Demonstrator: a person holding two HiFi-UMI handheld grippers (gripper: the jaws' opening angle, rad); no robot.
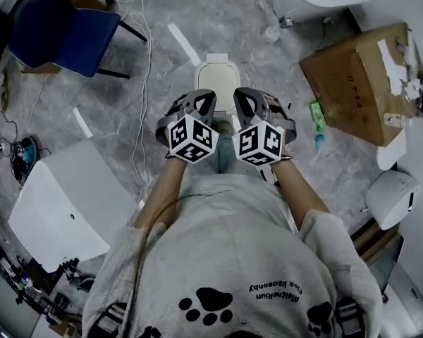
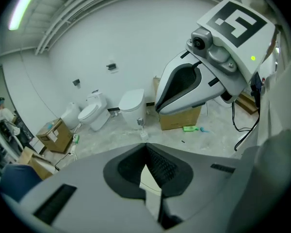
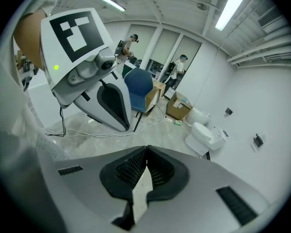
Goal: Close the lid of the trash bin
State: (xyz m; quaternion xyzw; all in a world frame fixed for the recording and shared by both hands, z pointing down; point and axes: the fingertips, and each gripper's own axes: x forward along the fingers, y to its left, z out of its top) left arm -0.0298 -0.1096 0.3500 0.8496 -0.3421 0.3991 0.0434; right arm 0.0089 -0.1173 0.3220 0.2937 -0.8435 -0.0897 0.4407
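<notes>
The trash bin (image 1: 216,76) stands on the floor (image 1: 268,62) just ahead of the person, and from above its white lid seems to lie flat already. It looks like light, stiff, smooth plastic, better pushed at the lid's front edge than pinched. Only the head view shows the bin clearly, while the gripper views show that the left tool (image 1: 201,101) and the right tool (image 1: 248,101) are pressed together on nothing.

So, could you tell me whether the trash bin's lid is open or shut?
Shut, it seems: the white lid lies flat on top, no opening visible.
</notes>
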